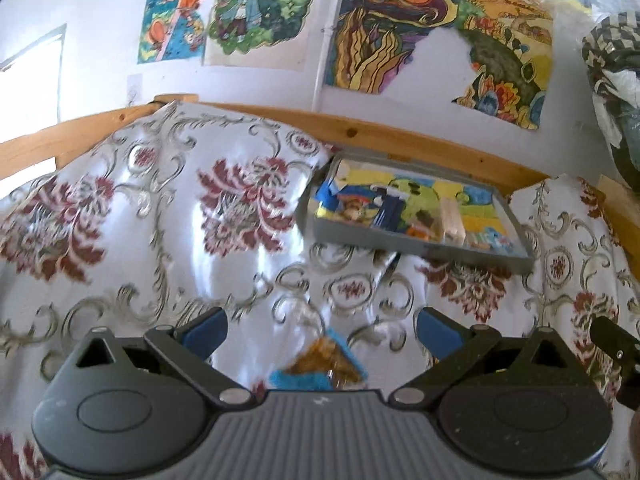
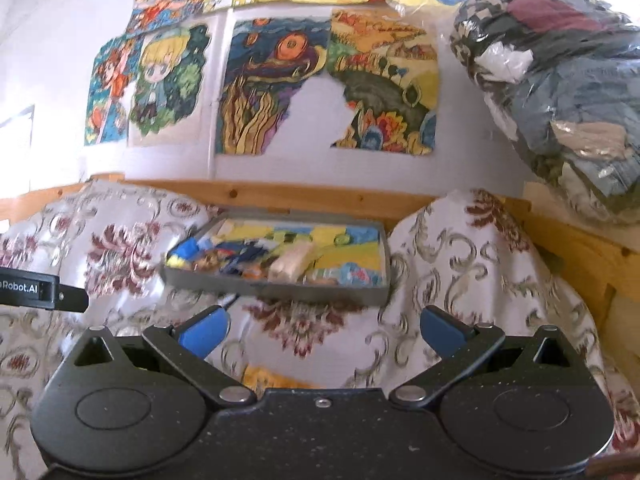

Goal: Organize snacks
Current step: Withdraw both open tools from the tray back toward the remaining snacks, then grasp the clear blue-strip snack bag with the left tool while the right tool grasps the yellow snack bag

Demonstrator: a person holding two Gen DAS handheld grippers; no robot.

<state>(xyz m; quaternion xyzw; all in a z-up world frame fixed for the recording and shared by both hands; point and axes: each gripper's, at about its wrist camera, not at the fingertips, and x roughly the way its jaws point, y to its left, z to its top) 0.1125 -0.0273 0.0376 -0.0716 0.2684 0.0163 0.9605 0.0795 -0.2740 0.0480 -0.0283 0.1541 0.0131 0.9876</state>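
Grey tray (image 2: 276,292) of snacks lies lengthwise left-right; both the left claw (image 1: 322,334) and right claw (image 2: 324,330) gape empty.

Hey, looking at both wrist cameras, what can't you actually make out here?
- Blue and brown snack packet, left wrist view: blurred, its lower edge hidden by the left gripper body.
- Yellow item, right wrist view: mostly hidden behind the right gripper.
- Snacks in the grey tray, both views: too small and blurred to read.
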